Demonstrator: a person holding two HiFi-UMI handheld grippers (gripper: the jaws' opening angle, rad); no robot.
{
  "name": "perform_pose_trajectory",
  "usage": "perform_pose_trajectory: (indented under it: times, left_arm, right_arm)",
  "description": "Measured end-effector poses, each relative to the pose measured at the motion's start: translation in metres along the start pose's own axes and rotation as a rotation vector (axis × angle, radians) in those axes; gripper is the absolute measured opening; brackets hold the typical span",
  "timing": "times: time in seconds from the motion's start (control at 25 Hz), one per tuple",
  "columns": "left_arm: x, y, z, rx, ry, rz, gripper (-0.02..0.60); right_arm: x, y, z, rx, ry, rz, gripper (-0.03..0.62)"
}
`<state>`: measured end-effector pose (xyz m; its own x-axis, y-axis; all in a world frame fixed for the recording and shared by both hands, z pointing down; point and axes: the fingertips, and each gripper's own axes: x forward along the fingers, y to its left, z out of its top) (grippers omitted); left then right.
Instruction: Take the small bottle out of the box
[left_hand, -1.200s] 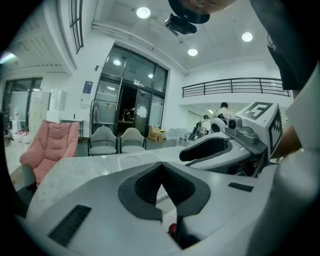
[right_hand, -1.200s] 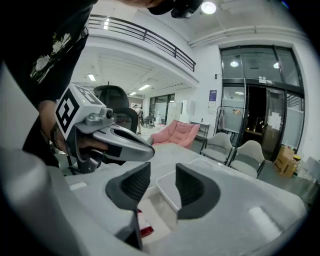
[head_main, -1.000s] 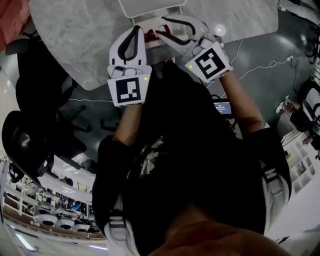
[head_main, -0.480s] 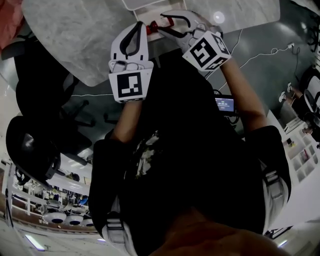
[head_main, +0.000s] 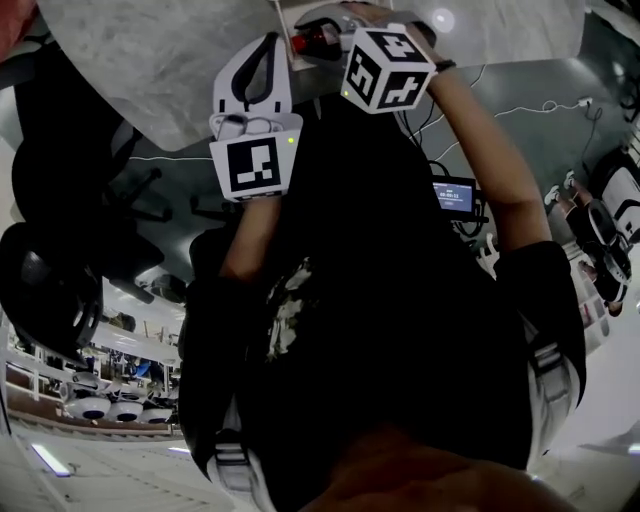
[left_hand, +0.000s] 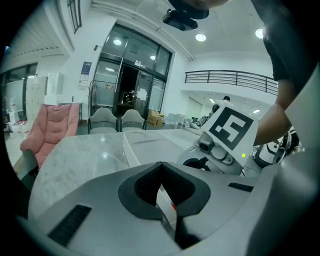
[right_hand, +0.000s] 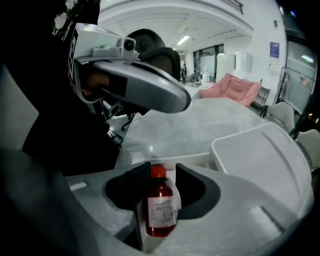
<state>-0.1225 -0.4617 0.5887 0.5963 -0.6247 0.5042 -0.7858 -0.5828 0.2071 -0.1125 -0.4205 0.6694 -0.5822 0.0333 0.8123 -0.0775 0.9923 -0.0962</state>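
Note:
A small red bottle (right_hand: 160, 210) with a red cap and a white label stands upright between the jaws of my right gripper (right_hand: 161, 172), which is shut on it. From the head view the bottle (head_main: 305, 42) lies at the top, by the white box (head_main: 288, 12), with my right gripper (head_main: 318, 35) around it. My left gripper (head_main: 272, 45) hovers just to the left over the table edge, jaws closed with nothing in them. In the left gripper view its jaws (left_hand: 161, 166) meet, and the white box (left_hand: 145, 145) lies beyond them.
The grey marble table (head_main: 150, 50) carries the box, whose white lid (right_hand: 260, 155) lies open at the right. A black office chair (head_main: 50, 290) stands on the left. A pink armchair (left_hand: 47, 125) and grey chairs sit beyond the table. Cables run across the floor (head_main: 520, 110).
My right gripper has moved up and to the left in the head view with the bottle in it, and its marker cube has turned. The left gripper has hardly shifted.

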Motion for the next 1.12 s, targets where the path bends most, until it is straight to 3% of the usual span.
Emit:
perform_pose_trajectory:
  times: [0.2,0.32,0.4,0.48,0.6,0.84,0.96,1.12]
  left_arm:
    - [-0.006,0.009,-0.004,-0.032,0.013,0.052,0.013]
    - [-0.007,0.01,-0.002,-0.033,0.015,0.062,0.013]
    - [-0.008,0.011,0.004,-0.039,0.005,0.07,0.014]
    - [-0.011,0.012,0.007,-0.044,-0.007,0.08,0.014]
    - [-0.012,0.013,0.007,-0.041,-0.016,0.095,0.014]
    - [-0.007,0.007,0.006,-0.031,-0.017,0.09,0.014]
    - [-0.006,0.006,0.006,0.001,-0.029,0.077,0.014]
    - [-0.007,0.006,0.011,-0.043,-0.02,0.095,0.014]
  right_arm:
    - [0.018,0.007,-0.008,0.009,0.116,0.191,0.143]
    - [0.024,0.008,-0.006,0.016,0.178,0.262,0.149]
    - [0.027,0.004,-0.004,-0.031,0.233,0.236,0.156]
    - [0.027,-0.006,-0.004,-0.052,0.262,0.137,0.155]
    - [0.022,-0.02,-0.009,0.021,0.267,0.017,0.133]
    - [0.032,-0.018,-0.028,0.096,0.354,0.014,0.149]
    - [0.032,-0.018,-0.028,0.141,0.326,-0.002,0.143]
    - [0.02,-0.021,-0.025,0.172,0.247,-0.037,0.14]
